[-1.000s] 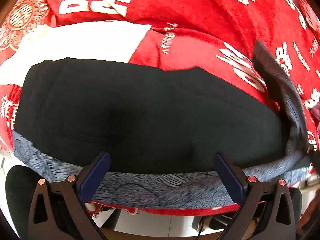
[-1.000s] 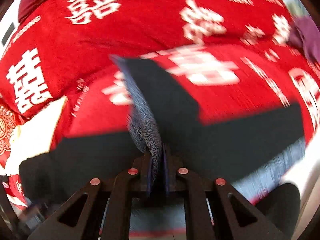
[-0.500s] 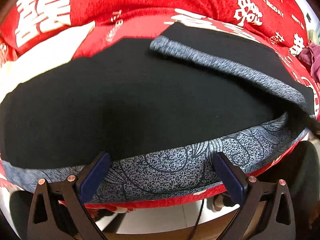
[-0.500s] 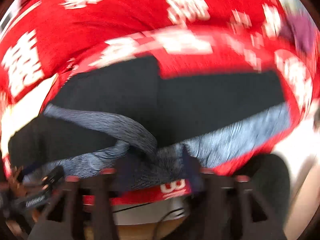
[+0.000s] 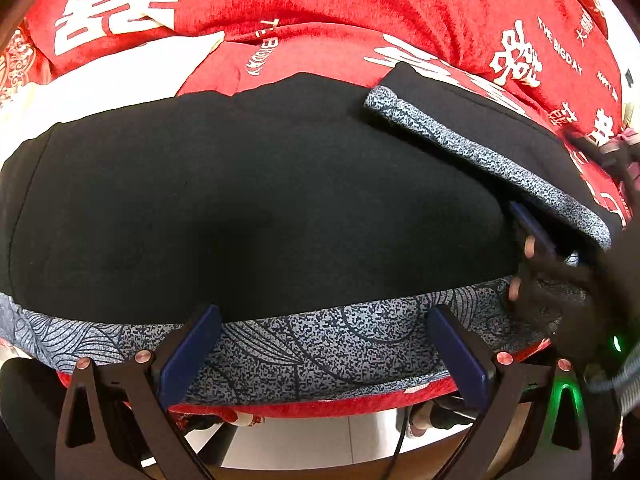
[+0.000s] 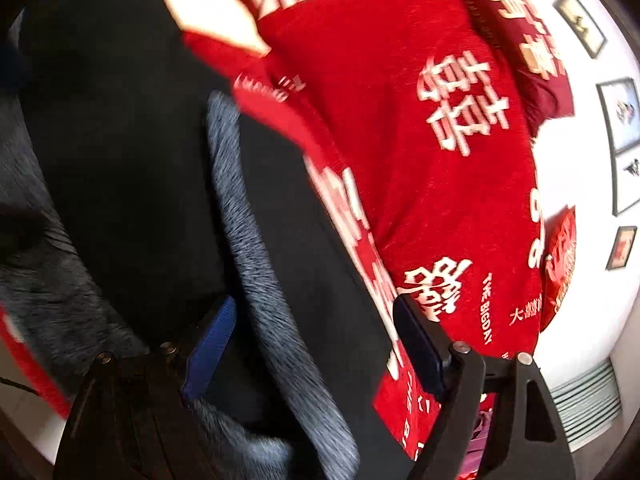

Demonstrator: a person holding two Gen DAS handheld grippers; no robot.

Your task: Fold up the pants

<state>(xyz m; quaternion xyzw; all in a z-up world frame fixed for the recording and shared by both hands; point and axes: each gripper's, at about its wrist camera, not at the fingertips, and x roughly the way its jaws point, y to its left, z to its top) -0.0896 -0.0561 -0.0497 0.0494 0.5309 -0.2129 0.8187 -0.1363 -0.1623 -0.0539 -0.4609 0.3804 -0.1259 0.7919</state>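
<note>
Black pants [image 5: 248,200] with a blue-grey patterned band [image 5: 304,348] lie flat on a red bedcover [image 5: 360,4]. One end is folded over, showing a patterned strip [image 5: 488,160]. My left gripper [image 5: 324,344] is open and empty, its fingers over the patterned band at the near edge. My right gripper [image 6: 316,344] is open, its jaws either side of the folded strip [image 6: 248,240] without gripping it. It also shows in the left wrist view [image 5: 560,264] at the right, beside the fold.
The red cover with white characters [image 6: 460,112] spreads beyond the pants. A white wall with framed pictures [image 6: 620,116] and a radiator [image 6: 588,396] lie to the right. Pale floor [image 5: 312,444] shows below the bed edge.
My right gripper carried the pant end over onto the pants, opened and let it go. The folded strip now lies flat. My left gripper stayed open near the edge.
</note>
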